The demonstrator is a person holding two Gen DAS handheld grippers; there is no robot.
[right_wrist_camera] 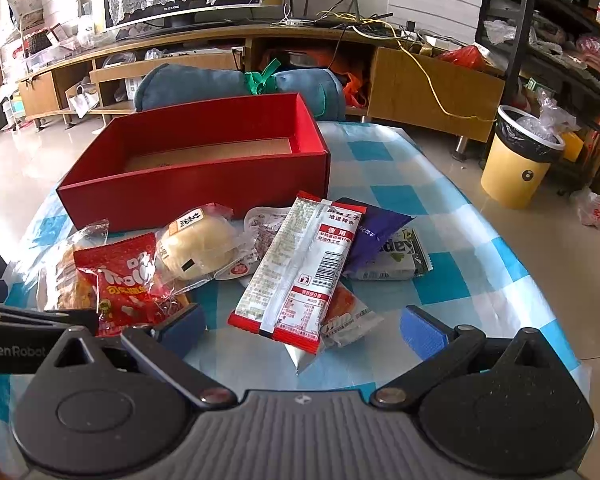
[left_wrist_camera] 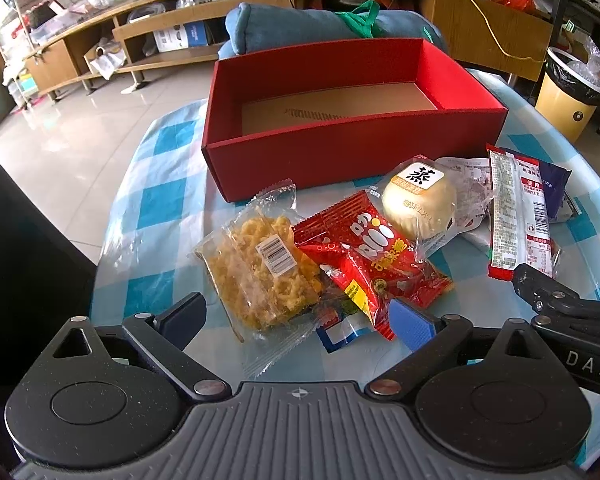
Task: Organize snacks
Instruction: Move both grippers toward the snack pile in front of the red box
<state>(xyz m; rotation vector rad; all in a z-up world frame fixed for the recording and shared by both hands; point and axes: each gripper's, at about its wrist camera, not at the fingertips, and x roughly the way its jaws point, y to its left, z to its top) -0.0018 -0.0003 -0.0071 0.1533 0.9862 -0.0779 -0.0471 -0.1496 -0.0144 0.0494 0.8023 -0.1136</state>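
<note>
The red box (right_wrist_camera: 196,168) stood open and unblocked from above, bare tablecloth (right_wrist_camera: 440,208) lay free to its right, while heaped snack packets (right_wrist_camera: 300,268) crowded the cloth before its near wall.

"蒸" on bun wrapper label (left_wrist_camera: 424,178), "Trolli" on red candy bag (right_wrist_camera: 126,280), "GenRobot" on left gripper arm (right_wrist_camera: 16,350), "DAS" on right gripper arm (left_wrist_camera: 590,368), "使用" on long white-red packet (right_wrist_camera: 336,230)

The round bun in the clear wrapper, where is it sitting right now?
The wrapped bun lies on the checked tablecloth just in front of the red box, between the red snack packet and the long white-and-red packet; neither gripper touches it.
</note>
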